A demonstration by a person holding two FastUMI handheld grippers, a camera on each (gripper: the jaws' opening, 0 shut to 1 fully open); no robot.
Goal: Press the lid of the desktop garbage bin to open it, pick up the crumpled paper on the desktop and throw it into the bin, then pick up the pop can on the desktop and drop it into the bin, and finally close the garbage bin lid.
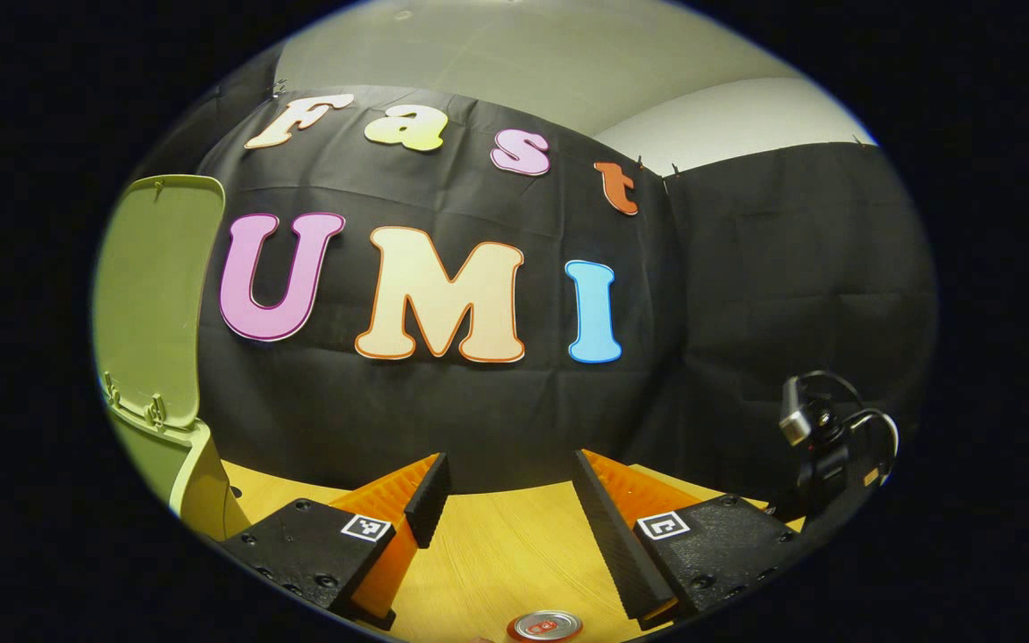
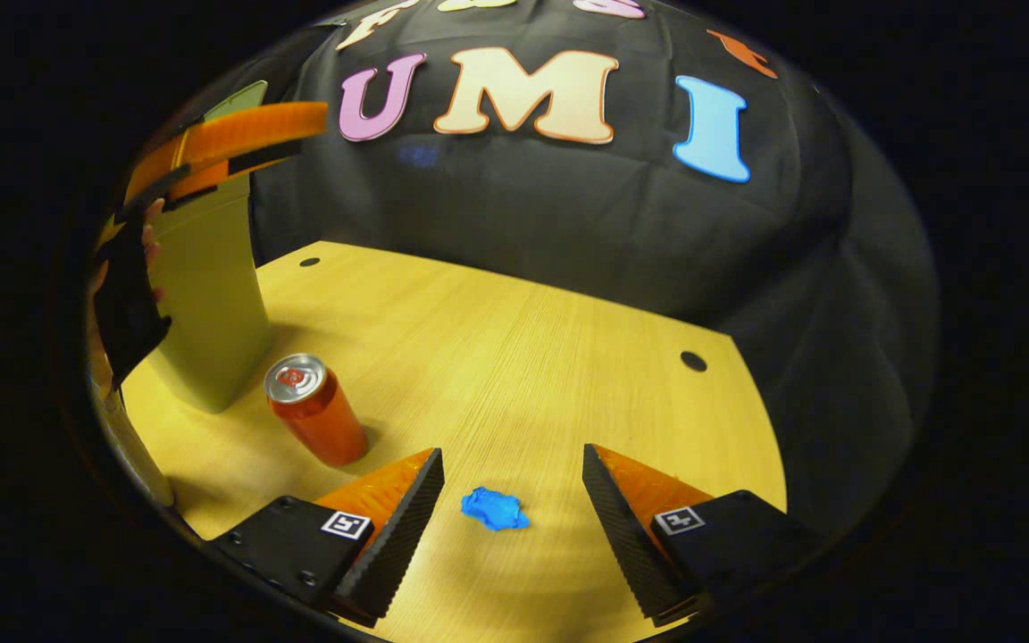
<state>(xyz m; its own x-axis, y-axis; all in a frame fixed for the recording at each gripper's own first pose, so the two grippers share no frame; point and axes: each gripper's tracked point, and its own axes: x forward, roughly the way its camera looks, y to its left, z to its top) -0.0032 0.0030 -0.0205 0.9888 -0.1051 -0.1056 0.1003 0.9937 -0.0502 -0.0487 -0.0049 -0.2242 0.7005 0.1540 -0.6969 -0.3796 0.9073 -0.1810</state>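
Note:
The green bin (image 1: 197, 473) stands at the left of the left gripper view, its lid (image 1: 153, 295) swung up and open. My left gripper (image 1: 510, 487) is open with nothing between its fingers, above the wooden table (image 1: 497, 545); the red pop can's top (image 1: 544, 625) shows below it. In the right gripper view, my right gripper (image 2: 512, 473) is open, low over the table (image 2: 523, 357). A blue crumpled paper (image 2: 494, 509) lies on the wood between its fingers, untouched. The can (image 2: 316, 409) stands upright beside the bin (image 2: 211, 295). A left gripper finger (image 2: 238, 134) hovers by the bin's top.
Black cloth walls close the table's back and right side. Two round holes (image 2: 693, 361) (image 2: 309, 262) are in the tabletop. A black device with cables (image 1: 827, 446) sits at the right of the left gripper view. A hand (image 2: 153, 241) is beside the bin.

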